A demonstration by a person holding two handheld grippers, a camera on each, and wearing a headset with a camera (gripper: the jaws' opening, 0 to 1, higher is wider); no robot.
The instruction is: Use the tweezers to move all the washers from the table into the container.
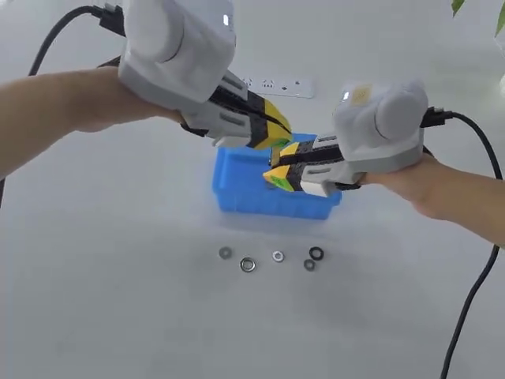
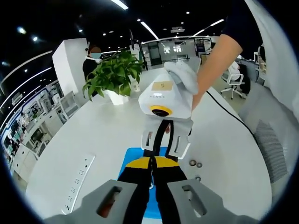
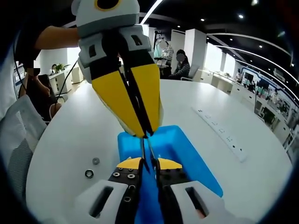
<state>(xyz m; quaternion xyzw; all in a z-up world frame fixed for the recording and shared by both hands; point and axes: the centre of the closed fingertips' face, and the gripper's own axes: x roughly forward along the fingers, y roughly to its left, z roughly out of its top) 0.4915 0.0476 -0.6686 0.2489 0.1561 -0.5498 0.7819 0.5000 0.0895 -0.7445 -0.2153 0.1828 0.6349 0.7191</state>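
Masking the container (image 1: 237, 196), left gripper (image 1: 281, 133), right gripper (image 1: 277, 172), tweezers (image 3: 144, 154) faint

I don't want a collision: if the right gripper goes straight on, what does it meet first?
Probably the left gripper, shut on the tweezers, its yellow jaws facing it above the blue container; depth unclear.

A white table (image 1: 118, 316) is seen, and a blue container (image 1: 245, 197) is set directly on it. Five washers (image 1: 248, 264) are laid in a loose row on the bare top, near the container's front wall but apart from it. The two at the right end are darker than the rest. A white power strip (image 1: 276, 84) is laid flat beyond the container. A potted plant (image 2: 114, 77) is stood farther off on the same top.
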